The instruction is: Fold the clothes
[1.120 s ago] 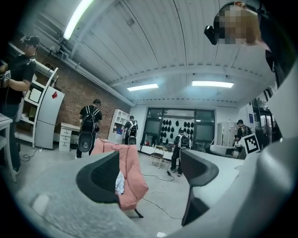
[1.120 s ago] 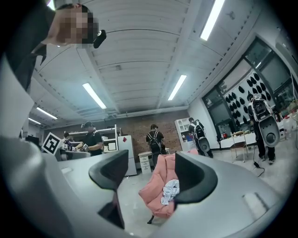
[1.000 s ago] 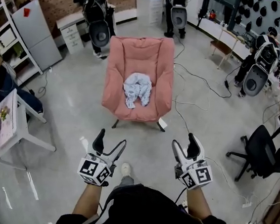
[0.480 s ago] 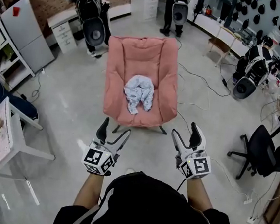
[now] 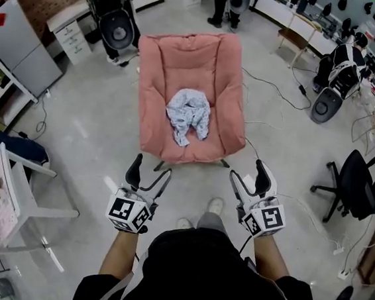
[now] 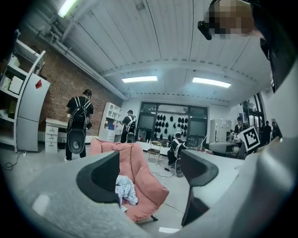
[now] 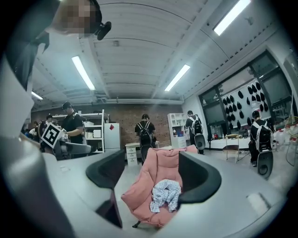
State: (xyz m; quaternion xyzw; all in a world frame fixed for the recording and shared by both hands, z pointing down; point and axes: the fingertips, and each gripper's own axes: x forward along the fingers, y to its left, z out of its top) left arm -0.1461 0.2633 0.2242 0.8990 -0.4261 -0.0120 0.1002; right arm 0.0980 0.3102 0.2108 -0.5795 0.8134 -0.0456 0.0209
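Observation:
A crumpled pale blue-and-white garment (image 5: pixel 188 116) lies on the seat of a pink padded chair (image 5: pixel 191 53) standing on the grey floor. Both grippers hover in the air just short of the chair's front edge, pointing level at it. My left gripper (image 5: pixel 151 167) is open and empty. My right gripper (image 5: pixel 247 173) is open as well; its jaws have just been opening and nothing is between them. The left gripper view shows the garment (image 6: pixel 126 189) beside the left jaw. In the right gripper view the garment (image 7: pixel 166 193) on the chair (image 7: pixel 156 172) sits between the jaws, still far off.
A white table (image 5: pixel 4 186) stands at the left and a black office chair (image 5: pixel 360 191) at the right. Cables (image 5: pixel 270 121) trail over the floor right of the pink chair. A grey cabinet (image 5: pixel 16 41) and people with backpack rigs are at the back.
Both grippers have moved forward toward the pink chair, which now lies closer below them. The garment has not moved.

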